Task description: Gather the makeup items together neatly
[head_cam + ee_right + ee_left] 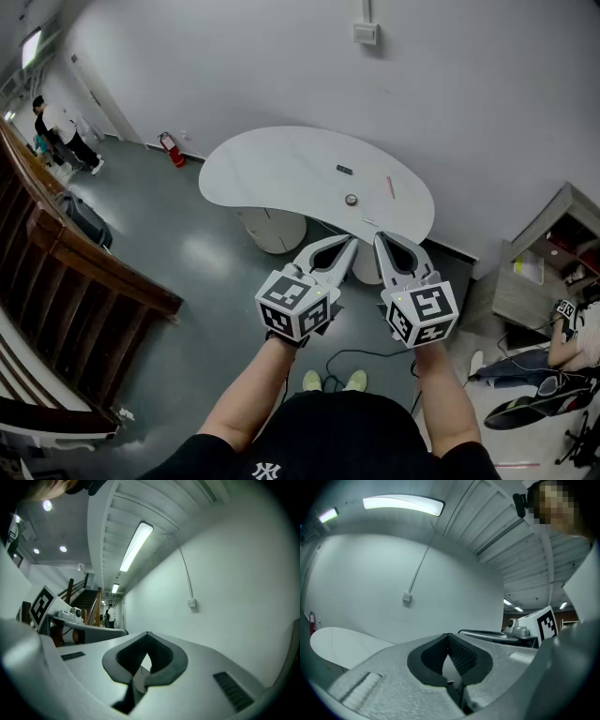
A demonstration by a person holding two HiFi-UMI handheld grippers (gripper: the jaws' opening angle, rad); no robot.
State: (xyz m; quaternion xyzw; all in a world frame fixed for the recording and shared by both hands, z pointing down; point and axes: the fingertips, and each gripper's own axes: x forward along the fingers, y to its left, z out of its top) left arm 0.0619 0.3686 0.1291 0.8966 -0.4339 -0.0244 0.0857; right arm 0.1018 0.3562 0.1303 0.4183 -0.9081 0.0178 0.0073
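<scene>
Well, the gathering looks not yet begun. The grey left gripper point(352, 242) and grey right gripper point(379, 238) are both squeezed together and empty, short of the white bean-shaped table point(272, 169). On the table's right half lie a thin pink stick point(390, 187), a small round thing point(351, 199), maybe a lid, and a little dark piece point(344, 170), all apart. Next, step closer and open one gripper.

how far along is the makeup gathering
Done: nothing yet; the dark item, round item and pink stick lie apart on the white table. In hand: nothing; the left gripper and right gripper are both shut and empty, away from the items. Left: gathering all of them together.
</scene>
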